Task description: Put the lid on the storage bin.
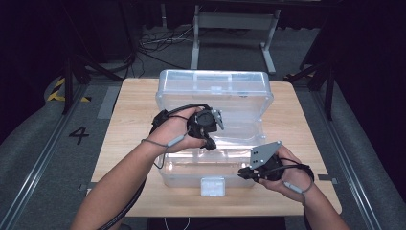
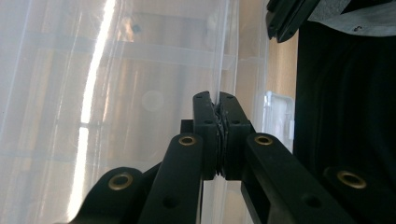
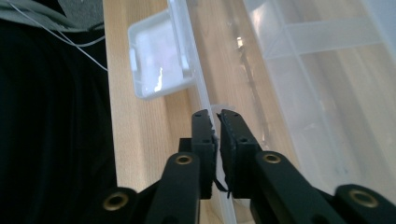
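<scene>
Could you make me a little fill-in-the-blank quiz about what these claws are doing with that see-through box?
1. Both claws grip a clear plastic ____ standing on the wooden table.
2. The left claw is shut on the box's thin clear ____.
3. The white latch sits on the box's ____ side, nearest the person.
4. The right claw pinches the box's ____.

Missing words: box; wall; front; rim

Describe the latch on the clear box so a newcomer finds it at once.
On the wooden table stands a clear plastic box with its lid raised at the back. The latch hangs midway along the box's near wall: a small whitish square flap, frosted where the walls around it are see-through.
</scene>
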